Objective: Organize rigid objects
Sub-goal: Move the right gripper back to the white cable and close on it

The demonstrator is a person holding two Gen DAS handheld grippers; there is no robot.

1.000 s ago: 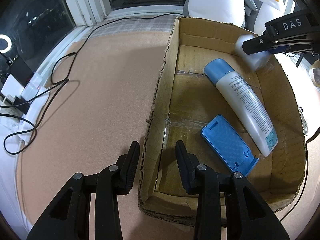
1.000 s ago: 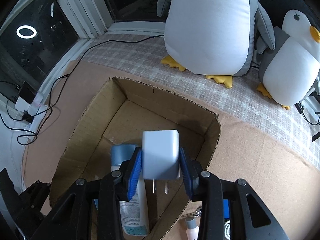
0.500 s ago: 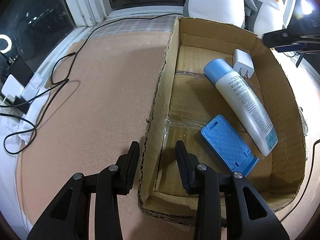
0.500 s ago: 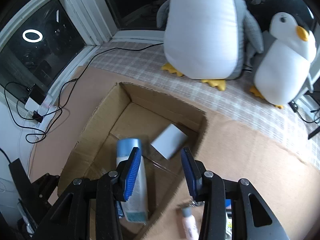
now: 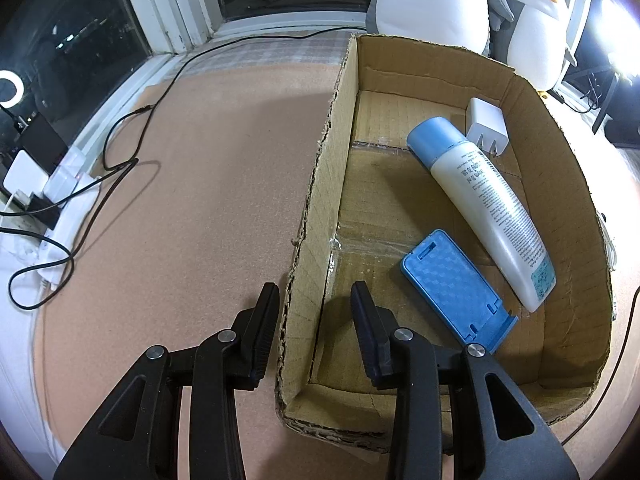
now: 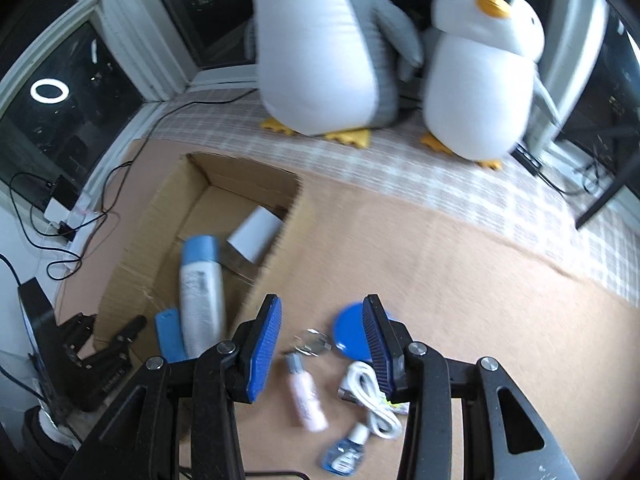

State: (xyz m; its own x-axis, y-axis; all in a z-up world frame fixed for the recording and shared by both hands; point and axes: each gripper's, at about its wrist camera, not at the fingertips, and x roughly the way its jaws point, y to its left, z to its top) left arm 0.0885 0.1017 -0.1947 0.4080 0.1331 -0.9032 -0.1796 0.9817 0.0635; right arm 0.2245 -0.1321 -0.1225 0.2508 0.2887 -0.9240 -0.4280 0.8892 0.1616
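Observation:
A cardboard box (image 5: 316, 184) (image 6: 160, 216) holds a white charger plug (image 5: 486, 124) (image 6: 256, 232), a white bottle with a blue cap (image 5: 484, 196) (image 6: 198, 296) and a blue phone stand (image 5: 456, 288) (image 6: 170, 334). My left gripper (image 5: 314, 316) straddles the box's near left wall, its jaws apart on either side of it, not pinching it. My right gripper (image 6: 322, 340) is open and empty above loose items on the table: a blue round disc (image 6: 350, 336), a pink tube (image 6: 306, 394), a coiled white cable (image 6: 372, 396), a small blue bottle (image 6: 344, 450) and a shiny clip (image 6: 312, 342).
Two plush penguins (image 6: 324, 48) (image 6: 482, 64) sit on a checked cloth (image 6: 400, 164) behind the box. Black cables (image 5: 120, 152) and a power strip (image 5: 48, 196) lie at the left table edge. The window frame (image 5: 180, 12) runs along the back.
My right gripper opened and let the white charger plug fall into the box's far corner, then pulled back right to above the loose items. The left gripper has not moved.

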